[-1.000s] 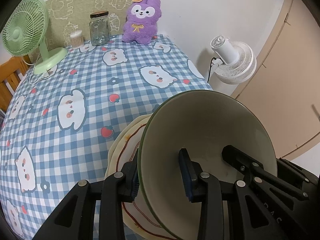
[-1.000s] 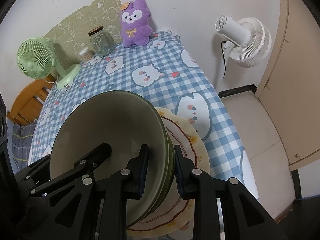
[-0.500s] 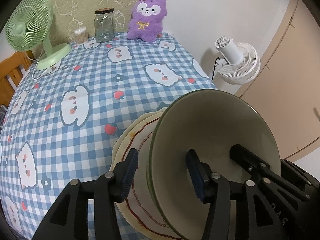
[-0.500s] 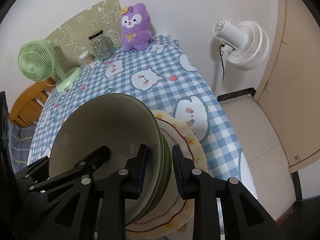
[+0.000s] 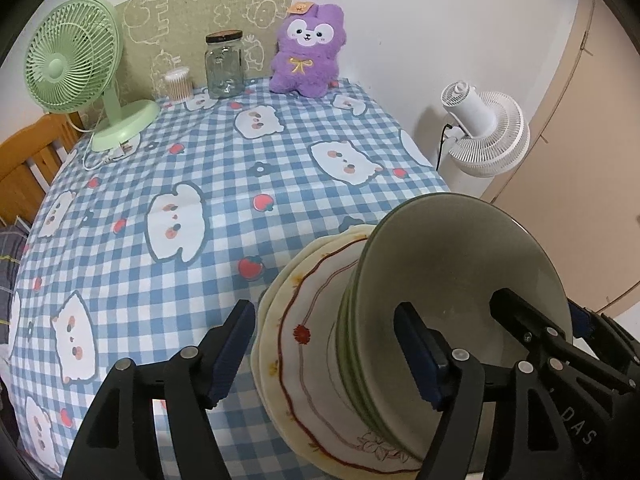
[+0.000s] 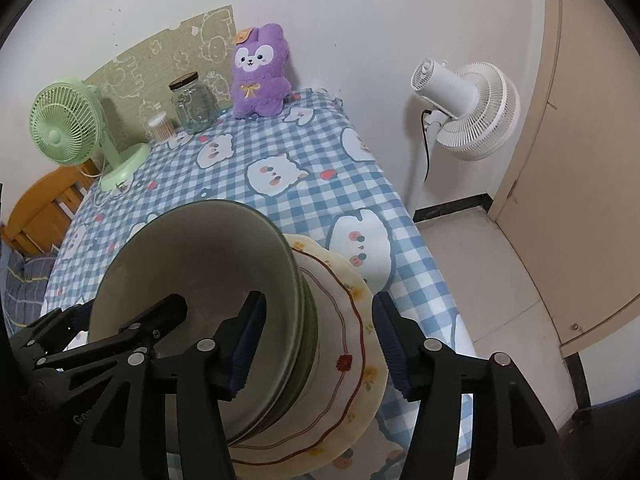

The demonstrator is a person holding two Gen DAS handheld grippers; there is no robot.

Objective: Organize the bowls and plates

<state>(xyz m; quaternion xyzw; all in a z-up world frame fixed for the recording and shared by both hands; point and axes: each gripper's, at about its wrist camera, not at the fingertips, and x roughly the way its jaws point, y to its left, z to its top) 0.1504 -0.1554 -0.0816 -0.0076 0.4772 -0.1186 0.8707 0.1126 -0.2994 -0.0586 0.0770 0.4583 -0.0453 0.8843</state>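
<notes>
A stack of green bowls (image 5: 460,264) sits on cream plates with a red rim line (image 5: 304,344) at the table's near right corner. My left gripper (image 5: 324,352) is open, its jaws standing either side of the stack's left edge without touching. The same bowls (image 6: 200,280) and plates (image 6: 348,360) show in the right wrist view. My right gripper (image 6: 316,344) is open, its jaws spread around the stack's right edge. Each gripper's black frame shows in the other's view, over the bowl.
The table has a blue checked cloth (image 5: 192,184). At its far edge stand a green desk fan (image 5: 80,76), a glass jar (image 5: 224,64), a cotton-swab pot (image 5: 178,84) and a purple plush toy (image 5: 306,52). A white floor fan (image 5: 484,136) stands off the right edge.
Both grippers have opened wide and let go of the bowl rims. Both have drawn back a little from the stack, which rests on the plates.
</notes>
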